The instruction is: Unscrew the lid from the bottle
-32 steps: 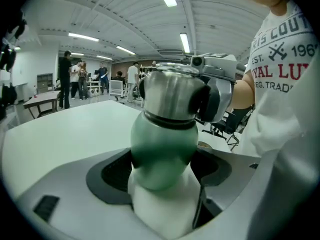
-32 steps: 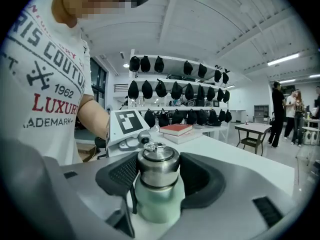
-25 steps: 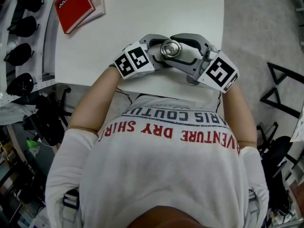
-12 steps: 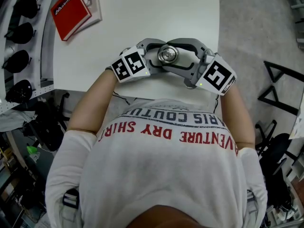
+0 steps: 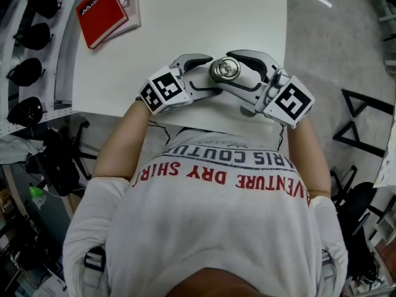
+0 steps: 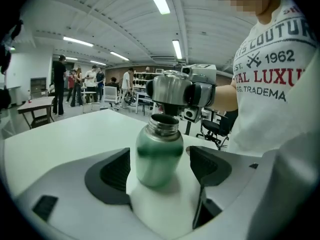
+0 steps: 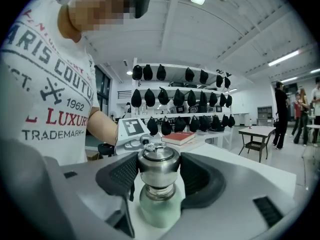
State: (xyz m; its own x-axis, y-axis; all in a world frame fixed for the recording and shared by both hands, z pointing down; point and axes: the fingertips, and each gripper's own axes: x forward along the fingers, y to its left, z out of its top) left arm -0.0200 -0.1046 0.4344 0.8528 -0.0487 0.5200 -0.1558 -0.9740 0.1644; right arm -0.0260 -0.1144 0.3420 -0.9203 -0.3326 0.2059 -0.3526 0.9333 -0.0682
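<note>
A green metal bottle [image 6: 159, 156] stands upright on the white table [image 5: 204, 17]. My left gripper [image 6: 160, 169] is shut on its body, one pad on each side. The bottle's threaded neck [image 6: 165, 125] shows bare. The silver lid [image 7: 158, 164] sits between the pads of my right gripper [image 7: 158, 171], which is shut on it. Seen from the left gripper view, the lid [image 6: 171, 89] hangs just above the neck. In the head view the lid [image 5: 224, 68] hides the bottle, with the left gripper [image 5: 207, 84] and right gripper [image 5: 238, 73] meeting at it near the table's front edge.
A red book [image 5: 102, 14] lies at the table's far left corner. A rack of black rounded items [image 5: 28, 70] runs along the left side. The person's torso is close against the front edge. People, chairs and other tables stand far off in the room.
Both grippers keep their hold on bottle and lid at the same spot. Only slight shifts of the hands and of the head camera show.
</note>
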